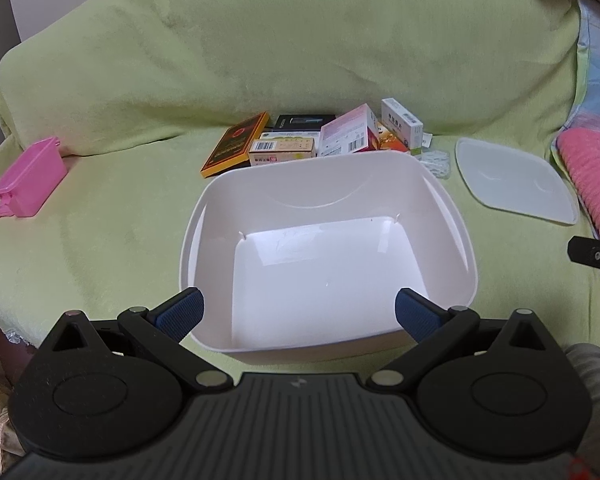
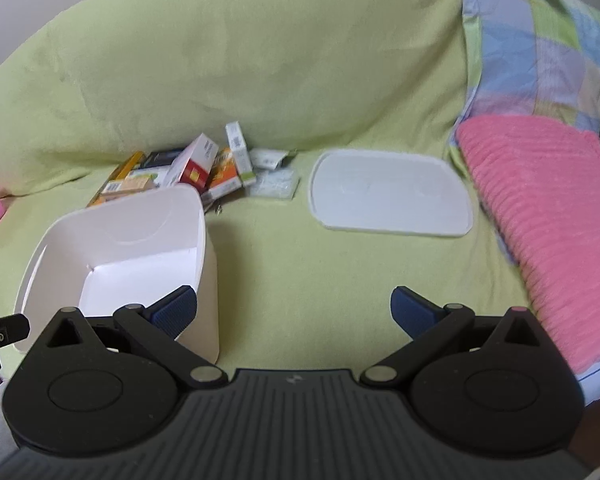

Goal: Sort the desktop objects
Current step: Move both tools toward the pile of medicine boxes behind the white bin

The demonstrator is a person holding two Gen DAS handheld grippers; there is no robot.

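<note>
An empty white plastic bin (image 1: 432, 200) (image 2: 208, 248) sits on the green-covered sofa seat. Behind it lies a pile of several small boxes (image 1: 284, 146) (image 2: 196, 168): an orange-and-black one, a black one, pink-and-red ones, white medicine cartons. The bin's white lid (image 1: 514, 180) (image 2: 388, 196) lies flat to the right. My left gripper (image 1: 300, 312) hangs open over the bin's near rim, nothing between its blue pads. My right gripper (image 2: 294, 308) is open too, above bare green cover right of the bin.
A pink plastic container (image 1: 30, 178) lies at the far left of the seat. A pink ribbed towel (image 2: 552, 216) and a patchwork quilt (image 2: 532, 44) crowd the right side. Small clear packets (image 2: 276, 182) lie between boxes and lid. The sofa back rises behind.
</note>
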